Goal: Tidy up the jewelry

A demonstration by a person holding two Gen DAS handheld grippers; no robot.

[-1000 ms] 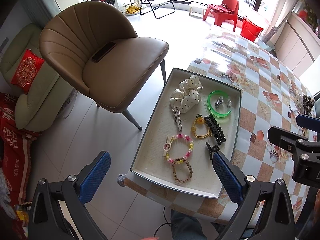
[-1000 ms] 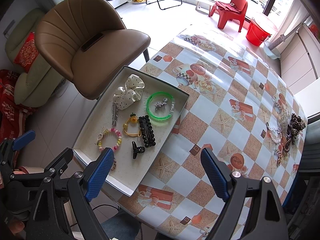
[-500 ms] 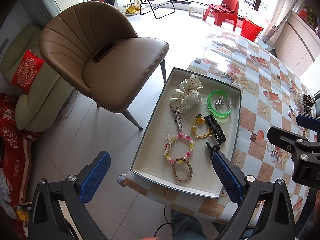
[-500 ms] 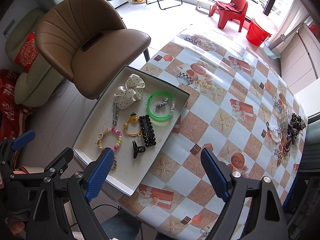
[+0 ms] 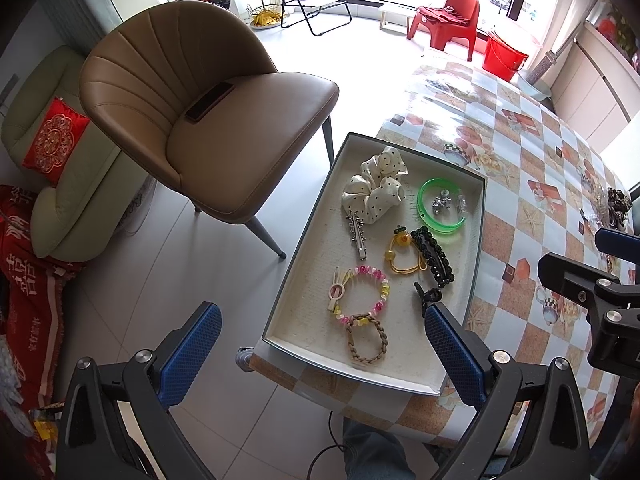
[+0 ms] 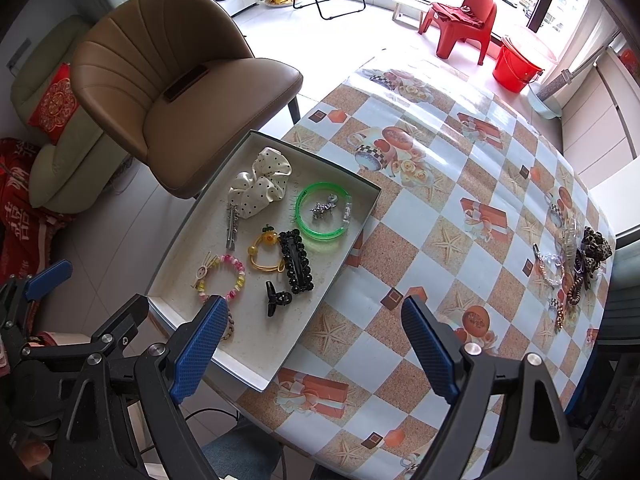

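A: How many pieces lie in the tray (image 5: 304, 236)?

B: Nine can be counted. One spotted scrunchie (image 5: 374, 186) at the far end, one silver clip (image 5: 357, 234) touching its near edge, one green bangle (image 5: 442, 210) with one small silver charm (image 5: 441, 202) inside its ring. Then one yellow tie (image 5: 400, 254), one black beaded barrette (image 5: 434, 256) just beside it, one small black claw (image 6: 277, 298), one pink bead bracelet (image 5: 362, 294) and one braided loop (image 5: 366, 338) touching it.

A: And outside the tray?

B: A heap (image 6: 572, 268) of more pieces at the table's (image 6: 440, 208) far right edge, well apart from the tray. They are too tangled to count.

A: The two tools?

B: The left gripper (image 5: 318, 354) has its jaws spread wide, nothing between them; it hangs over the tray's near end. The right gripper (image 6: 312, 350) is just as wide apart and holds nothing, over the tray's near corner and the cloth.

A: Anything else?

B: One brown chair (image 5: 208, 120) beside the table, with one dark phone (image 5: 209, 101) on its seat.
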